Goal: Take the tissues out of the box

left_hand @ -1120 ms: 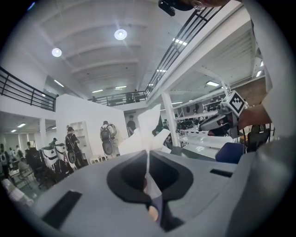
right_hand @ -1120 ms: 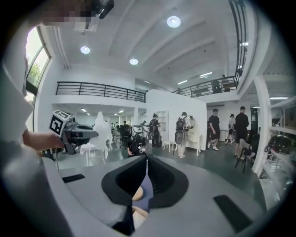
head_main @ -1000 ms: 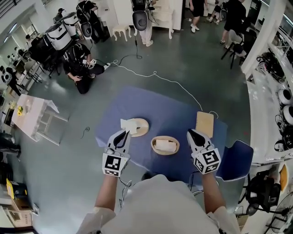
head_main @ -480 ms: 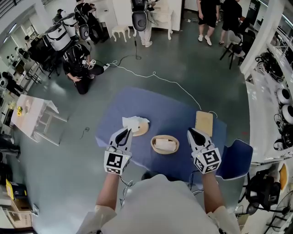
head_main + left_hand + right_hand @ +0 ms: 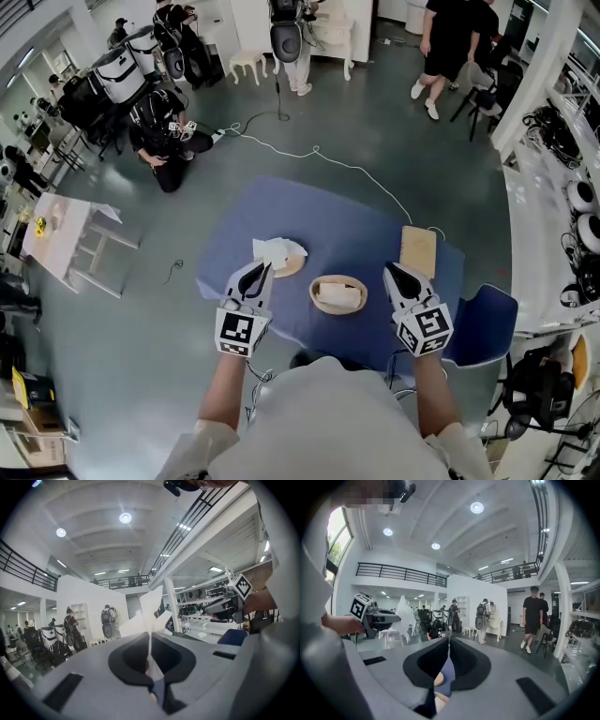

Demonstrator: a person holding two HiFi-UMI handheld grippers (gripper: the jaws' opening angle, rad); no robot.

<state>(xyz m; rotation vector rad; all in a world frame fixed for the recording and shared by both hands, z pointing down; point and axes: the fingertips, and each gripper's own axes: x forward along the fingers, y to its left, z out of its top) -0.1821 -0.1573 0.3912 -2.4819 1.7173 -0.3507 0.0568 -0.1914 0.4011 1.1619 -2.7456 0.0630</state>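
A white tissue (image 5: 277,250) hangs from my left gripper (image 5: 260,270), which is shut on it, just over a round wooden plate (image 5: 292,265) on the blue table (image 5: 309,211). In the left gripper view the tissue (image 5: 153,609) stands up out of the closed jaws of that gripper (image 5: 150,644). The oval wooden tissue box (image 5: 337,295), with white tissue showing in its top, sits between both grippers. My right gripper (image 5: 391,270) hovers right of the box, shut and empty; its own view shows that gripper (image 5: 449,644) with jaws together.
A flat wooden board (image 5: 419,251) lies at the table's far right corner. A blue chair (image 5: 483,328) stands at the right, by the table. A white cable (image 5: 328,161) runs over the floor behind. People stand and crouch further back.
The tissue has spread a little further over the plate, and my left gripper has shifted slightly. The right gripper has stayed put. A person in black at the back has walked left.
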